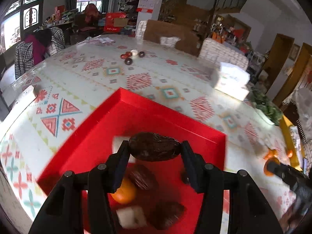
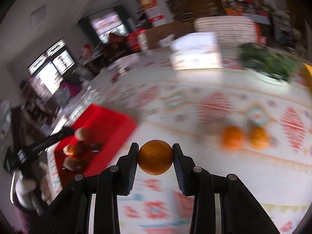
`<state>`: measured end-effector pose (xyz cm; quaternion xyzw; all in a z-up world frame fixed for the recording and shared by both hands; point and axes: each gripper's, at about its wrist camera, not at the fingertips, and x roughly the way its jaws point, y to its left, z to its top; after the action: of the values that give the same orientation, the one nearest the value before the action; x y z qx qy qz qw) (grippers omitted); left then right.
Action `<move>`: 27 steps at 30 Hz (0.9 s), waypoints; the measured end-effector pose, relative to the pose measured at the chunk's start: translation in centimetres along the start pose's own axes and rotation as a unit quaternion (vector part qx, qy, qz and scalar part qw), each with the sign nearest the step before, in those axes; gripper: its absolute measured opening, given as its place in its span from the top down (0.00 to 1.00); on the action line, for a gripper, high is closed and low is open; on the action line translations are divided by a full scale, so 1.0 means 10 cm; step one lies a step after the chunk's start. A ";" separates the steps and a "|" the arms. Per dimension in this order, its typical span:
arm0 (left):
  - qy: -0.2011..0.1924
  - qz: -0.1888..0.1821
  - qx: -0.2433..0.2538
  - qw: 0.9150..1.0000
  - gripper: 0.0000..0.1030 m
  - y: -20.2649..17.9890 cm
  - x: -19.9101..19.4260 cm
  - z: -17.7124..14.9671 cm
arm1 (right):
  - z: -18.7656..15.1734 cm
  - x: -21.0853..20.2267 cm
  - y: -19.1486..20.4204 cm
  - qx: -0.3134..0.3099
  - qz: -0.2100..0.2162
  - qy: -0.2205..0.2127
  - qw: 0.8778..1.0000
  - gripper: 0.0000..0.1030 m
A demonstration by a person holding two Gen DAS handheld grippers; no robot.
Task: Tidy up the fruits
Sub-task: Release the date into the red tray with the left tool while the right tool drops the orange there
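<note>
Here the left tongs (image 1: 154, 148) are clamped end to end on a dark date (image 1: 154, 146), held above the red tray (image 1: 171, 115) on the table (image 1: 109, 72). The right tongs (image 2: 155, 156) grip an orange (image 2: 155, 157) over the table beside it. Best lower the date into a bare spot, clear of the fruit below, before letting go.

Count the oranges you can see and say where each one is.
4. One orange sits in the right gripper's fingers; two loose oranges lie on the table; one is in the red box. The fingers may hide more there.
</note>
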<state>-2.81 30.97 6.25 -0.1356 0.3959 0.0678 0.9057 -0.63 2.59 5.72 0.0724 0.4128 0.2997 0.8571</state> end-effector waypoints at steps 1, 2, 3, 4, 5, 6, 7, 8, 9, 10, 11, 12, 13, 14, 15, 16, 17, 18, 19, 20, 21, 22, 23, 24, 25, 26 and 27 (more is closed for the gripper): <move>0.007 -0.002 -0.001 1.000 0.49 0.05 0.06 0.04 | 0.03 0.12 0.18 -0.014 0.008 0.011 1.000 0.62; 0.015 -0.004 -0.005 1.000 0.49 0.10 0.11 0.05 | 0.02 0.19 0.29 -0.024 0.012 0.017 1.000 0.62; 0.027 -0.007 -0.010 1.000 0.49 0.13 0.19 0.08 | 0.03 0.29 0.45 -0.038 0.018 0.026 0.999 0.62; 0.034 -0.009 -0.013 0.999 0.49 0.16 0.26 0.09 | 0.02 0.35 0.55 -0.048 0.022 0.032 0.998 0.62; 0.027 -0.004 -0.008 1.000 0.49 0.16 0.26 0.10 | 0.00 0.42 0.67 -0.059 0.026 0.039 0.997 0.62; 0.030 0.001 -0.003 1.000 0.49 0.16 0.29 0.12 | -0.03 0.47 0.78 -0.070 0.029 0.046 0.996 0.62; 0.029 0.001 -0.002 1.000 0.49 0.15 0.30 0.13 | -0.06 0.54 0.90 -0.085 0.030 0.054 0.994 0.62; 0.030 -0.001 -0.002 1.000 0.49 0.15 0.32 0.14 | -0.09 0.60 0.97 -0.094 0.030 0.059 0.993 0.62; 0.031 -0.002 -0.003 1.000 0.49 0.15 0.33 0.15 | -0.11 0.66 1.04 -0.103 0.028 0.063 0.992 0.62; 0.031 -0.006 -0.004 0.999 0.49 0.15 0.34 0.16 | -0.13 0.72 1.08 -0.111 0.024 0.067 0.991 0.62; 0.031 -0.010 -0.004 0.999 0.49 0.15 0.34 0.16 | -0.15 0.76 1.11 -0.116 0.021 0.069 0.991 0.62; 0.030 -0.014 -0.004 0.999 0.49 0.15 0.34 0.16 | -0.17 0.82 1.15 -0.122 0.018 0.074 0.990 0.62; 0.028 -0.015 -0.002 0.999 0.49 0.14 0.33 0.16 | -0.19 0.86 1.17 -0.124 0.018 0.077 0.989 0.62; 0.025 -0.016 -0.001 1.000 0.49 0.14 0.33 0.16 | -0.21 0.89 1.18 -0.126 0.018 0.079 0.989 0.62; 0.021 -0.018 0.001 1.000 0.47 0.13 0.30 0.15 | -0.22 0.92 1.19 -0.129 0.015 0.079 0.988 0.62; 0.017 -0.020 0.002 1.000 0.46 0.12 0.27 0.15 | -0.23 0.93 1.19 -0.133 0.009 0.078 0.988 0.62; 0.012 -0.021 0.003 1.000 0.46 0.10 0.22 0.15 | -0.23 0.94 1.20 -0.134 0.007 0.077 0.988 0.61; 0.008 -0.022 0.005 1.000 0.43 0.09 0.19 0.14 | -0.24 0.94 1.20 -0.135 0.007 0.076 0.988 0.60; 0.001 -0.023 0.007 1.000 0.42 0.07 0.12 0.13 | -0.25 0.93 1.20 -0.135 0.007 0.074 0.988 0.59; -0.005 -0.023 0.010 1.000 0.42 0.06 0.07 0.12 | -0.24 0.92 1.21 -0.135 0.006 0.071 0.988 0.53; -0.012 -0.023 0.013 1.000 0.41 0.04 0.01 0.11 | -0.24 0.88 1.21 -0.135 0.005 0.065 0.989 0.48; -0.020 -0.022 0.017 0.999 0.40 0.01 -0.07 0.08 | -0.25 0.83 1.20 -0.136 0.005 0.058 0.989 0.46; -0.026 -0.019 0.020 0.999 0.39 -0.01 -0.13 0.06 | -0.25 0.78 1.20 -0.135 0.004 0.053 0.989 0.45; -0.036 -0.010 0.023 0.999 0.37 -0.04 -0.22 0.02 | -0.26 0.72 1.18 -0.134 0.002 0.047 0.990 0.45; -0.044 -0.002 0.026 0.999 0.35 -0.07 -0.29 -0.01 | -0.27 0.64 1.15 -0.131 -0.001 0.040 0.991 0.45; -0.052 0.006 0.030 0.998 0.33 -0.10 -0.36 -0.04 | -0.28 0.59 1.13 -0.129 -0.003 0.036 0.991 0.44; -0.066 0.019 0.035 0.997 0.28 -0.16 -0.47 -0.11 | -0.30 0.52 1.09 -0.125 -0.007 0.031 0.992 0.43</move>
<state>-6.35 29.02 9.34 -0.0913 0.3400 0.0799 0.9326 -5.32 14.04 4.33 -0.0476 0.3989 0.3453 0.8481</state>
